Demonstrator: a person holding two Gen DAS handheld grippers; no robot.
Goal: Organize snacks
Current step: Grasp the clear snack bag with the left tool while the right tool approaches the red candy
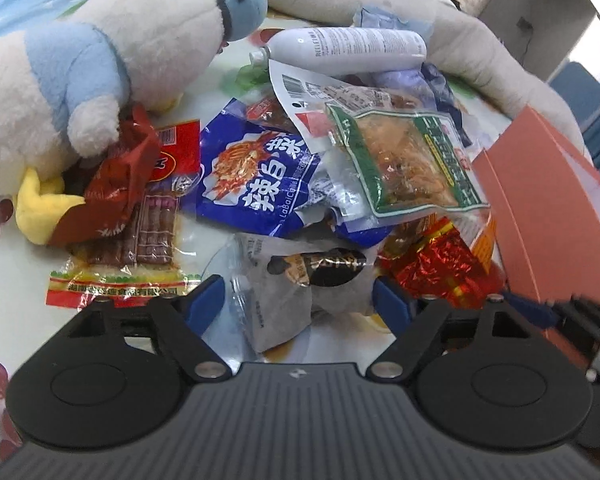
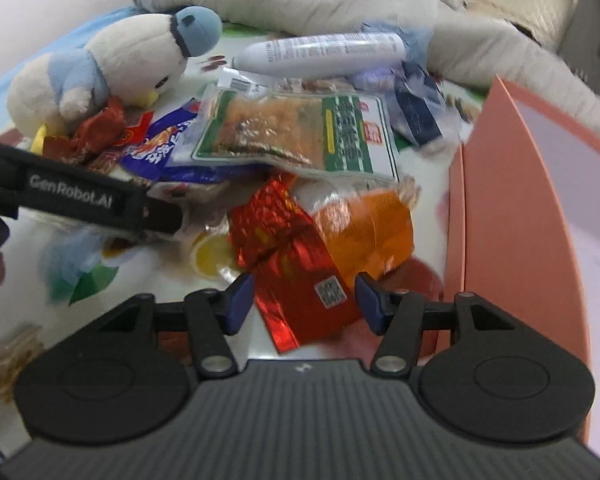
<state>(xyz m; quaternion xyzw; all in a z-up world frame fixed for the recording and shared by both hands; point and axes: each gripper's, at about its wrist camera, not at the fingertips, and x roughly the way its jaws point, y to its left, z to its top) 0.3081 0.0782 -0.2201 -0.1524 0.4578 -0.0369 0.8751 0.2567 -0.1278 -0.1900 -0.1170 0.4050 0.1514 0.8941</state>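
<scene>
A heap of snack packets lies on a patterned tabletop (image 1: 16,312). My left gripper (image 1: 299,302) stands open over a clear grey packet with a dark snack (image 1: 300,276), which lies between the blue pads without touching them. My right gripper (image 2: 305,300) is open too, its pads on either side of a red foil packet (image 2: 296,280) beside an orange packet (image 2: 372,228). Higher in the heap lie a blue packet (image 1: 256,172) and a green-bordered clear packet (image 1: 404,160) (image 2: 296,136). A packet of brown meat sticks (image 1: 140,240) lies at the left.
A salmon-coloured open box (image 1: 552,208) (image 2: 512,216) stands at the right of the heap. A white and blue plush bird (image 1: 112,60) (image 2: 128,60) rests at the left, a white tube (image 1: 352,48) and grey cloth (image 1: 480,52) behind. The left gripper's black housing (image 2: 72,200) crosses the right wrist view.
</scene>
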